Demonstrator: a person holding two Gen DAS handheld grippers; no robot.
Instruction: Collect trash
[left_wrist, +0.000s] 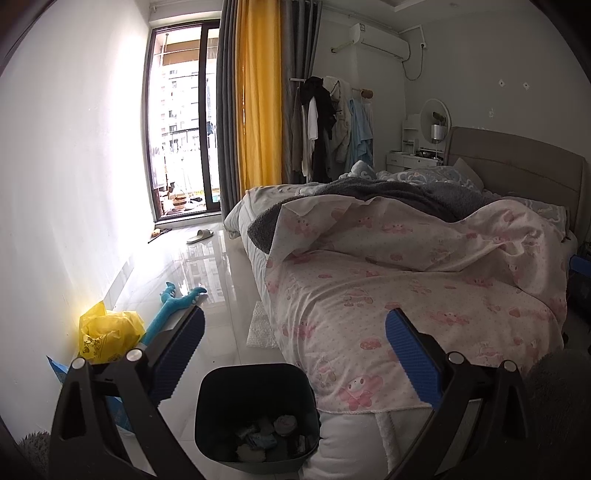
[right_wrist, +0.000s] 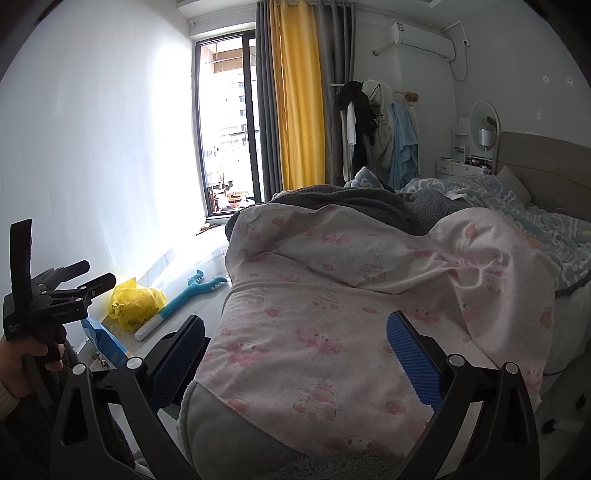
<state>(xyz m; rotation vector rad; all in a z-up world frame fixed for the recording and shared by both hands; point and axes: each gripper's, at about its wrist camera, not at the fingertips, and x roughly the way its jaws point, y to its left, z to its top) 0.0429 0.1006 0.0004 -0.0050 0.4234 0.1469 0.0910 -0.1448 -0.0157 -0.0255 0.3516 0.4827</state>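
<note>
Left gripper (left_wrist: 293, 354): jaws spread wide, nothing between the blue pads; it hangs above the floor beside the bed.
Right gripper (right_wrist: 295, 354): jaws also spread wide, empty; it hangs over the foot of the pink-print duvet (right_wrist: 332, 314).
Trash bin (left_wrist: 258, 413): dark bin on the tiled floor, directly below and between the left gripper's fingers, against the corner of the mattress; crumpled paper and wrappers lie in its bottom.
Loose trash, candidates: bubble-wrap sheet (left_wrist: 260, 328) on the floor at the bed's edge, just beyond the bin and ahead of the left gripper; yellow plastic bag (left_wrist: 107, 332) against the wall, to the left of the left gripper; blue packet (right_wrist: 105, 341) beside the bag.
Not trash, by judgement: teal plush toy (left_wrist: 173, 306) lying beside the yellow bag.
Risk 1: thin bubble wrap lies flat on glossy tile; the pads may slide over it without pinching.
Risk 2: a reach for the yellow bag may catch the plush toy, since they touch.
Risk 3: a low left gripper may knock the bin, which stands close under it.
Risk 4: the right gripper may snag the duvet if lowered here.
</note>
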